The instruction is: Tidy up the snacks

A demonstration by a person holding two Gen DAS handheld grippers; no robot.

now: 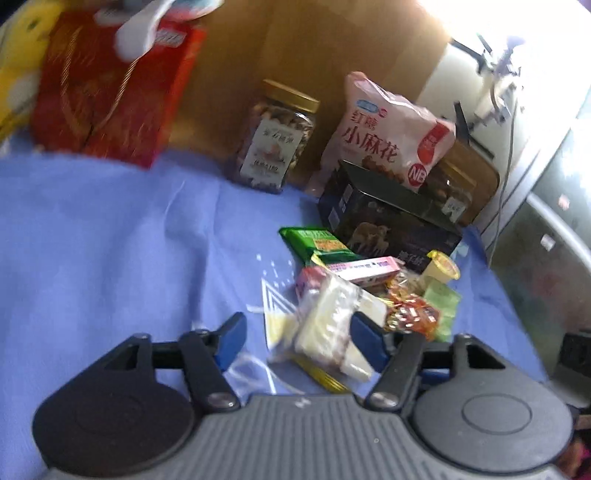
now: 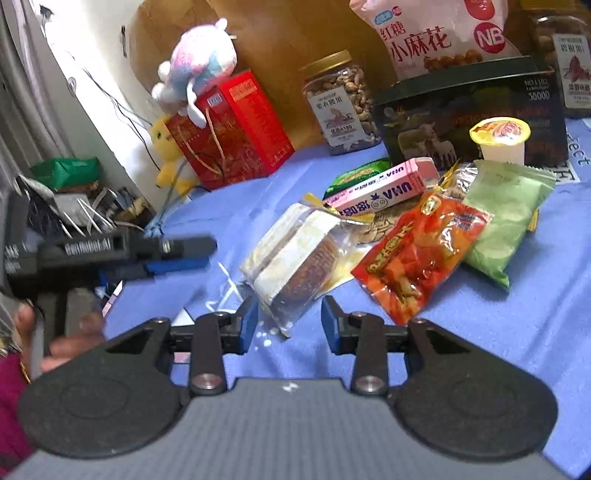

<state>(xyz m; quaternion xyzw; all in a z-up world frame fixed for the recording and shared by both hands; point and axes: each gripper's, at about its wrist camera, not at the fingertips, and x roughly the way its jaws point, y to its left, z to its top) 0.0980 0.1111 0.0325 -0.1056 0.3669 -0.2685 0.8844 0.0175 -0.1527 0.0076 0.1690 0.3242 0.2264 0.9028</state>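
Loose snack pile on blue cloth-covered counter (image 2: 517, 350), bunched just in front of dark rectangular gift box with camel print (image 2: 469, 118), probably dumped there awaiting sorting. Clear plastic packet of layered cream-and-brown cake (image 2: 295, 258) lying tilted at near edge of pile. Right gripper (image 2: 289, 319) low, jaws wide apart with packet's corner just ahead between them, gripping nothing; looks lined up for a pick. Left gripper (image 1: 295, 338) jaws also wide, one pad against same packet (image 1: 325, 325), not closed on it. Orange-red crinkly snack bag (image 2: 417, 254) and pale green pouch (image 2: 502, 225) overlapping beside it; pink flat candy box (image 2: 380, 188) on top. Clear jar with gold lid (image 2: 341, 103) upright, full of nuts. Sealed jelly cup (image 2: 500, 140) upright against gift box. Pink twist-snack bag (image 2: 432, 33) propped behind.
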